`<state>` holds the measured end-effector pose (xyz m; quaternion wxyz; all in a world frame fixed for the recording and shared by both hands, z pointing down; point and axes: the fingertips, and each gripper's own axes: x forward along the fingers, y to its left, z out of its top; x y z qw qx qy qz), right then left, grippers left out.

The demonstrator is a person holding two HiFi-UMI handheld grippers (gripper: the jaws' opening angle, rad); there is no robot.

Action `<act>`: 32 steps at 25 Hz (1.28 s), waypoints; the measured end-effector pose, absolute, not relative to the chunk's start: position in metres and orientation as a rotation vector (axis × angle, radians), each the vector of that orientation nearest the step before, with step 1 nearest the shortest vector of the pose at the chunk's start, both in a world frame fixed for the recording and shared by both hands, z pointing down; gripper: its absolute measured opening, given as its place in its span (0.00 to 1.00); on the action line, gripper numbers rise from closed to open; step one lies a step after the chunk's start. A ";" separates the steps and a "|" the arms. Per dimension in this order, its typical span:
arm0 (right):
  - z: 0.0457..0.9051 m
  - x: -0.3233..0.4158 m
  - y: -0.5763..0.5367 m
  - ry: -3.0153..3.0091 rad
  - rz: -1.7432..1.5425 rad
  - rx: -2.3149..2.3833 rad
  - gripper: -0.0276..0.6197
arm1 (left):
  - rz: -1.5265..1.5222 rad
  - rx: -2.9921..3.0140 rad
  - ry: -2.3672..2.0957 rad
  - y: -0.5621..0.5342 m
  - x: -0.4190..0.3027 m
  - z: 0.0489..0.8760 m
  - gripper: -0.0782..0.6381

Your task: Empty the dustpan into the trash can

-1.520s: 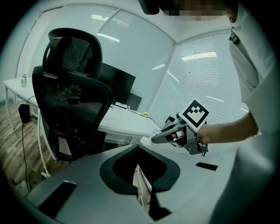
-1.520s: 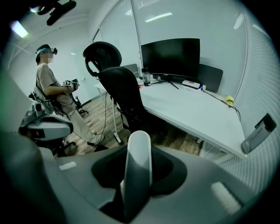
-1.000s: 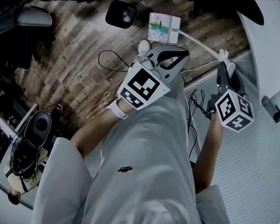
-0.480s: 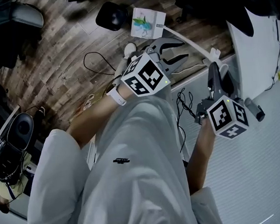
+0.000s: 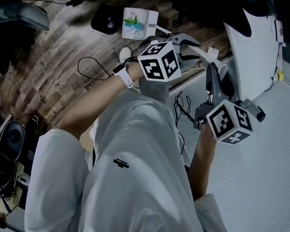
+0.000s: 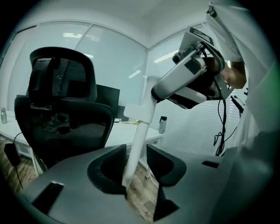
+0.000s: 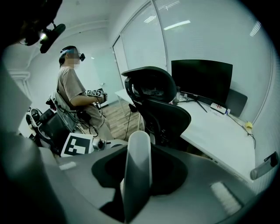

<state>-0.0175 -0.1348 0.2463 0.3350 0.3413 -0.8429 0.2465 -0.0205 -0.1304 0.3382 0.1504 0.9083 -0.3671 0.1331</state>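
**Fig.** The long white handle (image 6: 139,127) passing to a single tool. My left tool (image 6: 136,152) has just been opening its jaws. They now stand released, and the handle runs between them unpressed, nearer the left jaw. My right tool (image 7: 139,161), higher up the same handle, is clenched near its rounded end and alone carries it.

Beyond and below the left tool, the handle leads toward a white box-shaped part (image 5: 139,23) over the wooden floor (image 5: 57,59). I take this part for the dustpan's pan. Just past it lies a dark round object (image 5: 106,19), possibly the trash can.

Status, as I judge it: the dustpan is in hand. No view shows it tipped over a can or shows its contents, so the emptying still lies ahead or is unconfirmed.
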 end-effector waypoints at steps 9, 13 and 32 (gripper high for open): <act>0.234 -0.023 -0.133 -2.215 0.661 0.871 0.23 | 0.394 2.630 -1.086 -0.137 -0.018 0.321 0.25; 0.222 -0.025 -0.129 -2.241 0.630 0.868 0.24 | 0.371 2.616 -1.123 -0.136 -0.019 0.311 0.25; 0.195 -0.079 -0.096 -2.434 0.422 0.658 0.24 | 0.321 2.506 -1.367 -0.117 -0.081 0.282 0.26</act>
